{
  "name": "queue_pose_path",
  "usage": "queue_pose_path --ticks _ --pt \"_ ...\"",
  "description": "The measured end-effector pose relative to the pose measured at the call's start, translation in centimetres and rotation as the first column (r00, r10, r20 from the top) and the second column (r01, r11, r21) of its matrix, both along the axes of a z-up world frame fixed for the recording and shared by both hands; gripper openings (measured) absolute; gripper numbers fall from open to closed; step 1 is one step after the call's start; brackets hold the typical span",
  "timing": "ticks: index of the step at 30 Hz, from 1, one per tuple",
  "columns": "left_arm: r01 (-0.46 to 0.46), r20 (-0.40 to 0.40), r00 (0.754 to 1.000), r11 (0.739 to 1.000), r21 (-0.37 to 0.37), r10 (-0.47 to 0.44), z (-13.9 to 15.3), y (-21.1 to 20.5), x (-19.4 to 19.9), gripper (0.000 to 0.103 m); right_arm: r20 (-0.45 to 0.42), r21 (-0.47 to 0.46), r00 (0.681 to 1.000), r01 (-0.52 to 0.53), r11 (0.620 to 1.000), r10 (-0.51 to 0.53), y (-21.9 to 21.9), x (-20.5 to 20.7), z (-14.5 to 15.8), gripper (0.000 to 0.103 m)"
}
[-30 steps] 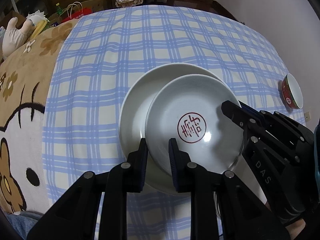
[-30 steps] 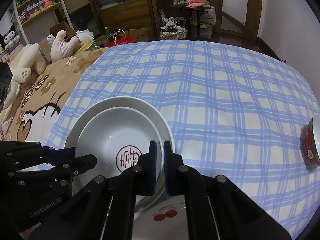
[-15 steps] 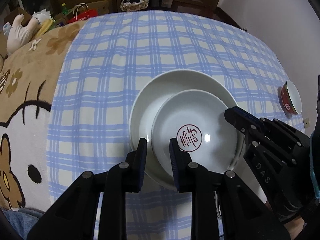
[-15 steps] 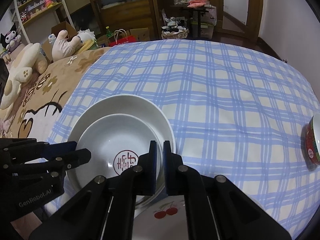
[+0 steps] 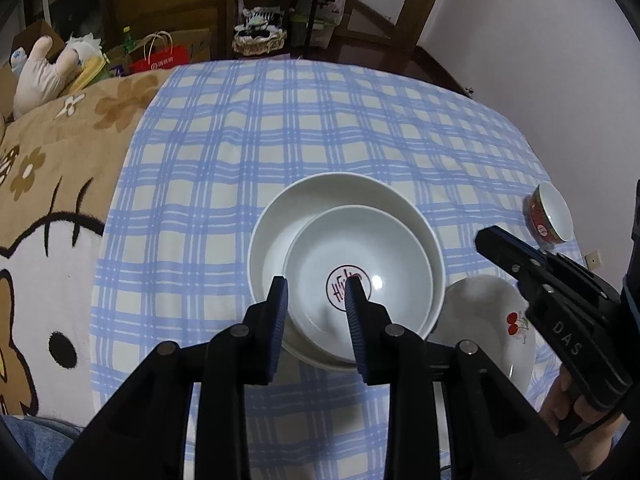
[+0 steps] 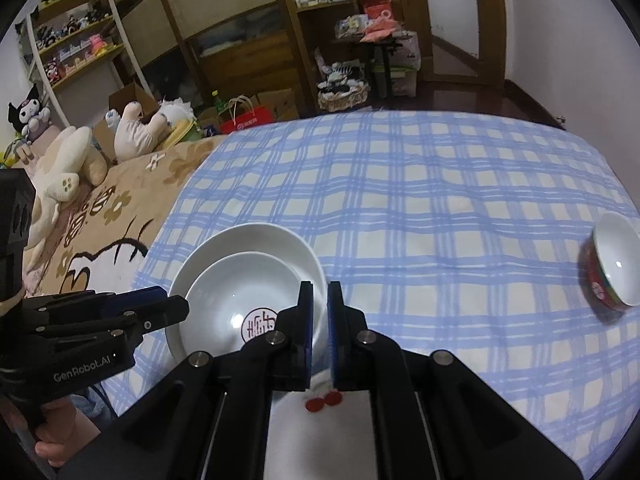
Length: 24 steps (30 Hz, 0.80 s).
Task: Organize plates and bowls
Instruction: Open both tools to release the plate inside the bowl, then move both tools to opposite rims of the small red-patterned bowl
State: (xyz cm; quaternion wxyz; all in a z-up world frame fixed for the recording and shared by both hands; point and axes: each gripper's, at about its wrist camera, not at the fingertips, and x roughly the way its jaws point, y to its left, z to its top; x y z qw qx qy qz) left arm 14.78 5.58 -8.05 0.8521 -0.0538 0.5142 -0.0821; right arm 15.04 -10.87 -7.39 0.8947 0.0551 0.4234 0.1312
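So the stamped plate point(image 5: 360, 276) is now let go: the left gripper point(image 5: 316, 308) is seen with its jaws spread wide, the plate's near rim sitting between them but not pinched. A second ago those jaws were narrow and clamped on that rim, and the plate was tilted over the big white plate point(image 5: 276, 232); now it is nested flat inside it, a bit off-centre toward the near right. That stacking step looks done.

The right gripper point(image 6: 318, 328) has been pulled back and raised, jaws nearly pressed together with nothing held; earlier they were closed around the plates' right edge. With both grippers backed off, the cherry plate point(image 5: 496, 320) is fully uncovered just right of the stack on the checked cloth point(image 5: 320, 128). The red bowl point(image 6: 612, 264) is left well apart at the far right, probably next to be collected, along with the cherry plate
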Motion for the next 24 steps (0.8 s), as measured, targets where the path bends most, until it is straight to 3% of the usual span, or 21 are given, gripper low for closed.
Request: queue_pose_path --ticks 3,5,6,8,11,12,14,17,20,24 --pt "0.008 0.024 1.0 1.0 0.004 -0.008 0.8 -0.3 -0.5 0.031 0.009 0.003 1.0 0.019 1.0 -0.019 -1.2 -0.8 0.7 0.008" --pt "0.014 0.048 0.999 1.0 0.009 -0.015 1.6 -0.6 -1.0 0.038 0.017 -0.002 0.999 0.038 0.999 -0.038 -2.2 -1.4 1.3 0.012" --pt "0.017 0.06 0.998 1.0 0.014 -0.018 2.0 -0.9 -1.2 0.048 0.022 -0.002 0.999 0.049 0.999 -0.049 -2.7 -1.7 1.6 0.015" --pt "0.026 0.087 0.996 0.999 0.031 -0.029 2.7 -1.5 -1.6 0.056 0.034 -0.004 0.996 0.077 0.997 -0.077 -3.8 -2.3 2.1 0.032" --pt "0.061 0.114 0.991 0.996 0.065 -0.068 3.8 -3.0 -2.4 0.06 0.061 -0.005 0.99 0.125 0.992 -0.124 -5.5 -3.3 3.2 0.046" --pt "0.071 0.118 0.99 0.995 0.067 -0.078 4.1 -3.4 -2.5 0.066 0.071 -0.004 0.988 0.138 0.99 -0.138 -6.1 -3.7 3.6 0.048" --pt "0.082 0.126 0.988 0.994 0.076 -0.091 4.5 -4.1 -2.8 0.074 0.09 -0.003 0.982 0.164 0.986 -0.163 -7.2 -4.4 4.4 0.065" --pt "0.108 0.143 0.982 0.989 0.099 -0.122 5.1 -5.5 -3.3 0.077 0.125 -0.004 0.97 0.209 0.978 -0.207 -8.8 -5.4 5.3 0.083" --pt "0.124 0.155 0.978 0.988 0.091 -0.137 5.8 -6.5 -3.8 0.084 0.147 -0.001 0.959 0.246 0.969 -0.244 -10.3 -6.4 6.1 0.092" --pt "0.137 0.195 0.969 0.987 0.088 -0.152 7.1 -7.9 -4.3 0.089 0.154 0.026 0.946 0.285 0.958 -0.285 -12.4 -7.4 6.9 0.093"
